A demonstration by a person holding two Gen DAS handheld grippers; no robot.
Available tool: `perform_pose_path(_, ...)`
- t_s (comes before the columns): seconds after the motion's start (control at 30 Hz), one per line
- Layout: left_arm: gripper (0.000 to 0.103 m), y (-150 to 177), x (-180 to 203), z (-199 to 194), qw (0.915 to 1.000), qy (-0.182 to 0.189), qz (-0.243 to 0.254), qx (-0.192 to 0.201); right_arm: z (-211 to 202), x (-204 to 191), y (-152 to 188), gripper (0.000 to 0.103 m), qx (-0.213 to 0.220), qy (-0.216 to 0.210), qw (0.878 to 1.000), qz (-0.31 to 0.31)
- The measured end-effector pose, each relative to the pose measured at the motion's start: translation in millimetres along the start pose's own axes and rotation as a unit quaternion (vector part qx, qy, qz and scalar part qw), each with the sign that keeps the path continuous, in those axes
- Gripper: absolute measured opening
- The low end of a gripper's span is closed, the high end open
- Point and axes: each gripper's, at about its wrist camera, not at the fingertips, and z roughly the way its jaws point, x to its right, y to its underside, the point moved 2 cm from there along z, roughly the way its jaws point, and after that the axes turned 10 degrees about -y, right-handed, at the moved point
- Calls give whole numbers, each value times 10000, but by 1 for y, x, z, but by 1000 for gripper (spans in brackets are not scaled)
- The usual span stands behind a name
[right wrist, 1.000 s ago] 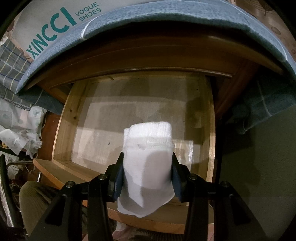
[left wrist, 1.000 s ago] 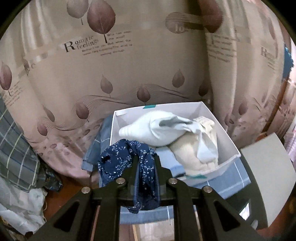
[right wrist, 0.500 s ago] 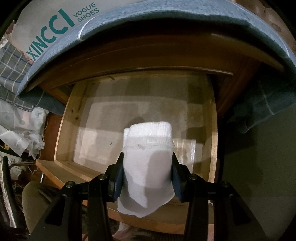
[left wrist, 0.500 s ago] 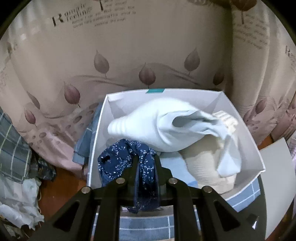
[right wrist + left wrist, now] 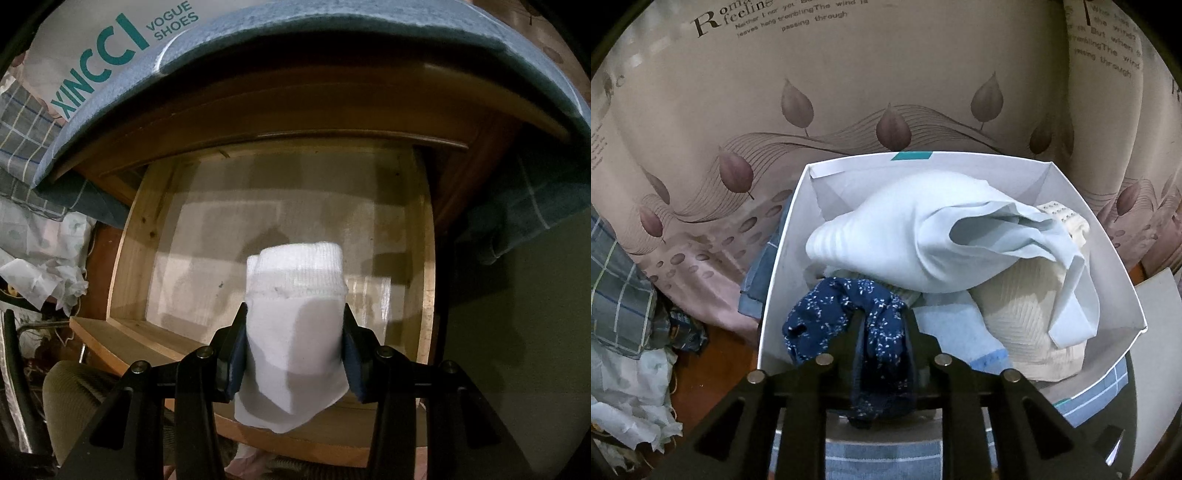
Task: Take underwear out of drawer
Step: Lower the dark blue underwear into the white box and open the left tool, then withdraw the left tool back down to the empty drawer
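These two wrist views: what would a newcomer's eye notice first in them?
In the left wrist view, the left gripper has a dark blue patterned garment between its just-opening jaws, over the near corner of a white box piled with pale clothes. In the right wrist view, the right gripper clamps a folded white garment above a bare wooden drawer.

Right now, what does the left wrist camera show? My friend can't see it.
The left gripper, its jaws just starting to open, has a dark blue white-speckled cloth between its fingers over an open white cardboard box. Inside lie a pale blue garment and a cream knitted one. A beige curtain with brown leaves hangs behind.
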Motion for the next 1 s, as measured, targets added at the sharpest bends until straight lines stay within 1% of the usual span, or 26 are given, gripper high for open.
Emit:
perform_pose_path(0.07,24,0,-1,-3,10000,-21,-32,13,0,0,0,41,1,12,10000,0)
perform_pose_path(0.17,38,0,-4,-10,9999,-49,-74,100,1,-1,0,41,-8,17,10000,-4)
perform_pose_path(0.23,52,-1,-6,-15,9998,-109,-69,160,1,-1,1,41,-4,28,10000,-11)
perform_pose_path(0.33,61,-3,-7,-26,9995,-148,-28,287,1,-1,1,41,-9,45,10000,-17)
perform_pose_path(0.4,61,-3,-7,-34,9993,-93,-16,366,1,-1,1,41,-14,55,10000,-17)
perform_pose_path(0.57,62,-4,-7,-54,9980,-180,66,604,1,-2,1,41,-22,95,9999,-45)
perform_pose_path(0.7,62,0,-10,-70,9971,-142,28,748,1,-2,0,42,-24,109,9999,-49)
perform_pose_path(0.87,62,16,-15,-93,9953,-126,-46,958,1,-2,0,42,-27,142,9999,-60)
perform_pose_path(1.0,62,37,-22,-102,9952,-81,-198,957,1,-3,0,42,-21,175,9998,-90)
